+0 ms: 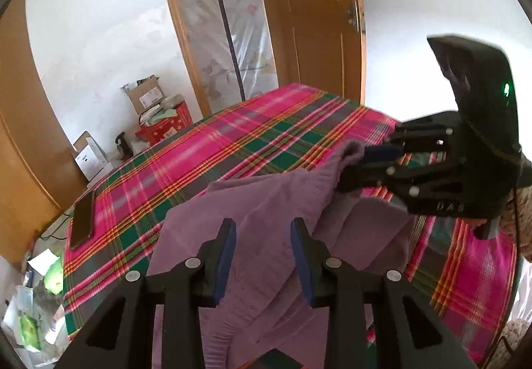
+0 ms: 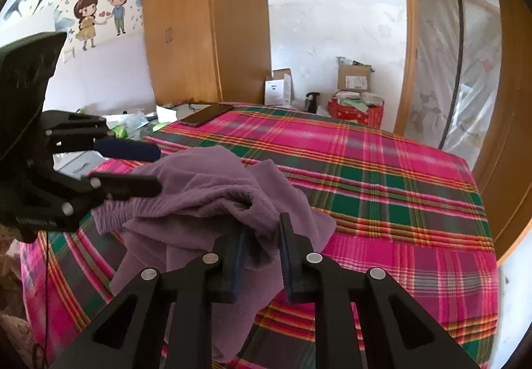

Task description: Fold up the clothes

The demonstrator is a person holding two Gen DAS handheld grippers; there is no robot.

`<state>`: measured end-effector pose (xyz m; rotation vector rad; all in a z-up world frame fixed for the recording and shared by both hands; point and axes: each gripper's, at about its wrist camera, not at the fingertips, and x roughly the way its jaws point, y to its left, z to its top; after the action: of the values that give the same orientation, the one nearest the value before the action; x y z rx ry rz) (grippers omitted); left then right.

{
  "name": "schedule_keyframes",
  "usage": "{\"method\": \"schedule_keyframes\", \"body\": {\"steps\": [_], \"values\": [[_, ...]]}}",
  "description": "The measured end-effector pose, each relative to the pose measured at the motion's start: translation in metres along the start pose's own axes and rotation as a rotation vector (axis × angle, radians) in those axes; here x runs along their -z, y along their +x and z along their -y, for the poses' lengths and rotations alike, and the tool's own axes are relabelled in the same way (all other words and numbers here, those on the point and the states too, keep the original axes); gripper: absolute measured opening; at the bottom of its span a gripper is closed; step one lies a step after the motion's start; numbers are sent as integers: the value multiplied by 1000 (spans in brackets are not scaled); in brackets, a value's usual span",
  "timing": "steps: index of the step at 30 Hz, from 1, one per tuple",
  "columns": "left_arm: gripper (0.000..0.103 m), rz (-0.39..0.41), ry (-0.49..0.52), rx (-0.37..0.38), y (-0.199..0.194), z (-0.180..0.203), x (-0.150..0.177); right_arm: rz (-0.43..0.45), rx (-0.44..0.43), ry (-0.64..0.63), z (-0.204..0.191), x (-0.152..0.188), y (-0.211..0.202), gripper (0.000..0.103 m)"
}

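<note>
Nearest in the right wrist view, the right tool (image 2: 262,246) is closed on a bunched fold of the purple garment (image 2: 206,196). The cloth fills the gap between its two fingers. The left tool (image 1: 262,252) has its fingers apart and holds nothing. From the other view it is just above the left edge of the garment, with that edge near its lower finger.

The garment lies crumpled in a heap on the near part of the bed (image 2: 382,176), with one part hanging over the near edge. I judge that the folding has not really begun, because no flat layer is visible.

The main risk is the grip of the right tool. It seems to hold a thick bunch, perhaps several layers, and not one clean edge. If the person lifts from here, the whole heap may come up twisted and not spread. The left tool may also close on the wrong layer, because the edges are hidden inside the wrinkles. The hanging part could pull the soft cloth off the bed if the pinch slips.

Farther away, a phone (image 2: 207,114) lies at the far corner of the bed, well apart from the garment. A wide sweep of cloth could push it off.
</note>
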<state>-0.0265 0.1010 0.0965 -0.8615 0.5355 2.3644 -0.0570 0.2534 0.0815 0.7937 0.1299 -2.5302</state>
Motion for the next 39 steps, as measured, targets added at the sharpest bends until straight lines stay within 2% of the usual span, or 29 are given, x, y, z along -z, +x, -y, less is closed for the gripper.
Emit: {"method": "schedule_keyframes", "body": {"steps": [3, 15, 19, 21, 24, 29, 32, 39], "values": [[35, 6, 43, 51, 3, 8, -1, 1, -5, 24, 2, -2, 1, 15], [35, -19, 75, 34, 33, 17, -12, 50, -41, 61, -4, -17, -1, 12], [33, -4, 6, 34, 36, 2, -15, 53, -50, 48, -8, -21, -2, 12], [20, 7, -21, 58, 35, -5, -16, 51, -59, 52, -9, -21, -2, 12], [13, 8, -43, 62, 34, -11, -16, 47, -74, 57, -9, -21, -1, 12], [10, 44, -94, 28, 24, -23, -19, 22, -91, 72, -10, -20, 3, 15], [9, 66, -153, -10, 16, -45, -20, 21, -88, 93, -5, -16, -2, 24], [10, 105, -322, -102, 0, -103, -18, -4, -66, 138, 5, -2, -10, 27]]}}
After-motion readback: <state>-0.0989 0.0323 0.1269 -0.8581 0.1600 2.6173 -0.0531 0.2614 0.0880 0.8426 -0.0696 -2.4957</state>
